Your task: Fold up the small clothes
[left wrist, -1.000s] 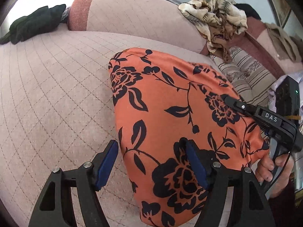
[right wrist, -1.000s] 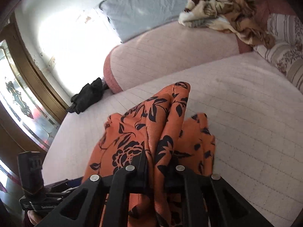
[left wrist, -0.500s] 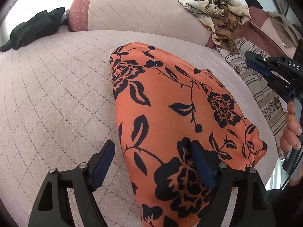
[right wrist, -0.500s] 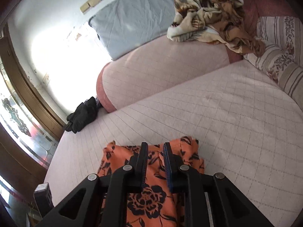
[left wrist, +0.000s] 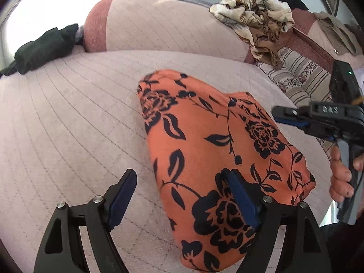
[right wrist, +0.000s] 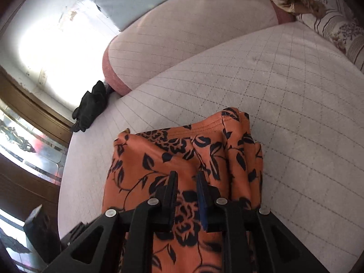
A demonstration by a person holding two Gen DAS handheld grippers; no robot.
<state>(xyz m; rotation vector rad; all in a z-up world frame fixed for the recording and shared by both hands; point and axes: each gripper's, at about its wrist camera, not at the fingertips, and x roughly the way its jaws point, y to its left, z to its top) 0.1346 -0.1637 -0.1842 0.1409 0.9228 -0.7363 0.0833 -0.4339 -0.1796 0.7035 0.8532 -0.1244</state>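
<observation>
- Pink quilted bed (left wrist: 68, 125) fills both views, and on it lies the folded orange floral garment (left wrist: 204, 141), in the centre and lower right of the left wrist frame.
- In the right wrist view the same garment (right wrist: 173, 159) sits in the lower centre, its layered edges bunched at its right side.
- Left tongs (left wrist: 182, 195) stand wide: one blue pad is over bare quilt at lower left, the other over the cloth's near part, with the garment's left edge between them.
- Right tongs (right wrist: 187, 195) are narrow, a slim gap between the pads, over the garment; I cannot tell whether they touch it.
- Seen from the left wrist, the right tongs (left wrist: 286, 116) hover at the right edge, beside the garment's right side.
- A pink bolster (left wrist: 170, 29) lies across the top, a black garment (left wrist: 43, 47) at upper left, a patterned cloth heap (left wrist: 257, 20) at upper right.
</observation>
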